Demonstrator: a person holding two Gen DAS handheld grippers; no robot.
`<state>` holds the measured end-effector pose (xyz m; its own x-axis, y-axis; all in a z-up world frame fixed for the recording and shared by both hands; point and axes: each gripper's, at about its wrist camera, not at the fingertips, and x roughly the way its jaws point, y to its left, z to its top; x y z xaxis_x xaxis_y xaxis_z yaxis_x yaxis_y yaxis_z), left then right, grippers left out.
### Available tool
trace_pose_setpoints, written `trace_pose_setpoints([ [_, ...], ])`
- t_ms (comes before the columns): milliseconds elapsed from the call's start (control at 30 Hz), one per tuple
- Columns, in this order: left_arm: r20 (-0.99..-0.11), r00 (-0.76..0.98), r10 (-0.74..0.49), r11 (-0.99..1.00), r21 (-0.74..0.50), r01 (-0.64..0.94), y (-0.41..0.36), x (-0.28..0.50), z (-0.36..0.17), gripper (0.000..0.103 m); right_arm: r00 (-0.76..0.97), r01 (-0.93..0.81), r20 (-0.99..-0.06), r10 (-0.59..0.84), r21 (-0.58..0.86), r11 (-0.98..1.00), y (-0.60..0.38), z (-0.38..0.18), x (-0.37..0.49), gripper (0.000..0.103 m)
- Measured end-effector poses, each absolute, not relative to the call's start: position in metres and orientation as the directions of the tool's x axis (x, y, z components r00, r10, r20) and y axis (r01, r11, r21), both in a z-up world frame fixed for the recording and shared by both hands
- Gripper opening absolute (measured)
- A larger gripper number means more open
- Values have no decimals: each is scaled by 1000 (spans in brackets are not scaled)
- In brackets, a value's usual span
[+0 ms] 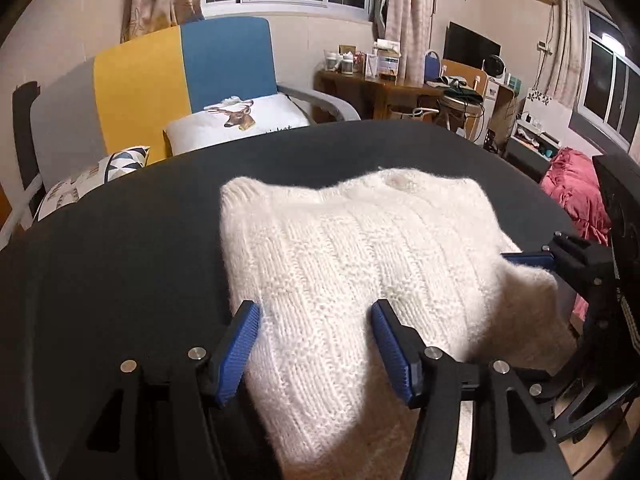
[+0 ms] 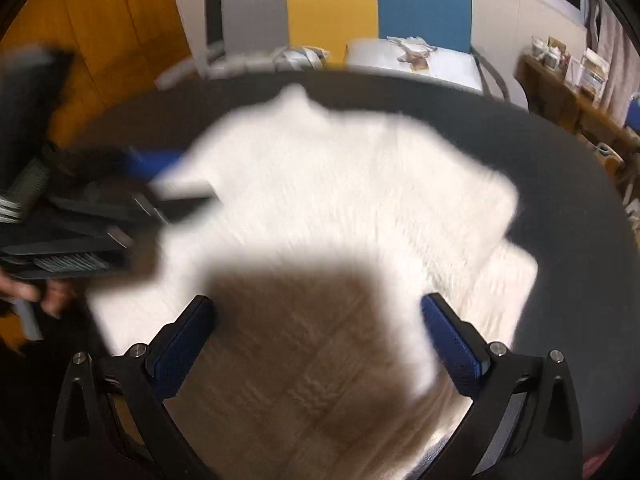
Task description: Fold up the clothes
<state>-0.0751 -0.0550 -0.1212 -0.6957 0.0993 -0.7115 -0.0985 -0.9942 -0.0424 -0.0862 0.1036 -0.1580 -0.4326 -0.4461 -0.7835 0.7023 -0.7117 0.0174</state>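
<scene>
Left gripper (image 1: 316, 344) in its own wrist view stands spread wide, its two blue pads (image 1: 236, 354) either side of a strip of the white knitted sweater (image 1: 360, 256) without pinching it; the cloth passes between them and seems to brush the pads, though contact is not certain. This sweater lies folded into a rough block on the dark worktop (image 1: 120, 248), its near part hanging over the front edge toward the camera. At the right of this view the right gripper (image 1: 532, 258) comes in from the side, one blue pad lying against the sweater's right edge. Bare worktop runs wide to the left of the sweater and in a band behind it. Beyond the far edge stand a chair with a yellow and blue back (image 1: 184, 72) and a white cushion with a deer print (image 1: 236, 120); a pink blanket (image 1: 576, 200) lies off the right side.

From the right wrist view, heavily blurred, the right gripper (image 2: 320, 344) is also wide apart, holding nothing, above the sweater (image 2: 340, 184), with a dark shadow falling on the cloth between its pads. The left gripper (image 2: 160, 168) reaches in from the left at the sweater's edge; its opening cannot be judged here. Dark worktop (image 2: 560, 200) shows free to the right and behind.
</scene>
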Motion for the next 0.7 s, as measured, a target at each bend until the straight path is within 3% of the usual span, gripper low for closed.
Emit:
trace_pose_setpoints([
  [267, -689, -618, 379, -896, -440, -59, -111, -63, -116, 59, -366, 612, -749, -552, 253, -749, 154, -137, -84, 103],
  [467, -674, -561, 481, -789, -612, 59, -150, -59, -145, 59, -325, 439, -692, -645, 493, -751, 226, -147, -85, 103],
  [567, -651, -544, 530, -736, -671, 87, -153, -59, -157, 59, -342, 348, -681, -648, 549, -760, 243, -161, -91, 103],
  [700, -604, -544, 583, -673, -734, 94, -155, -71, -168, 60, -368, 280, -571, -734, 685, -673, 253, -171, -107, 103],
])
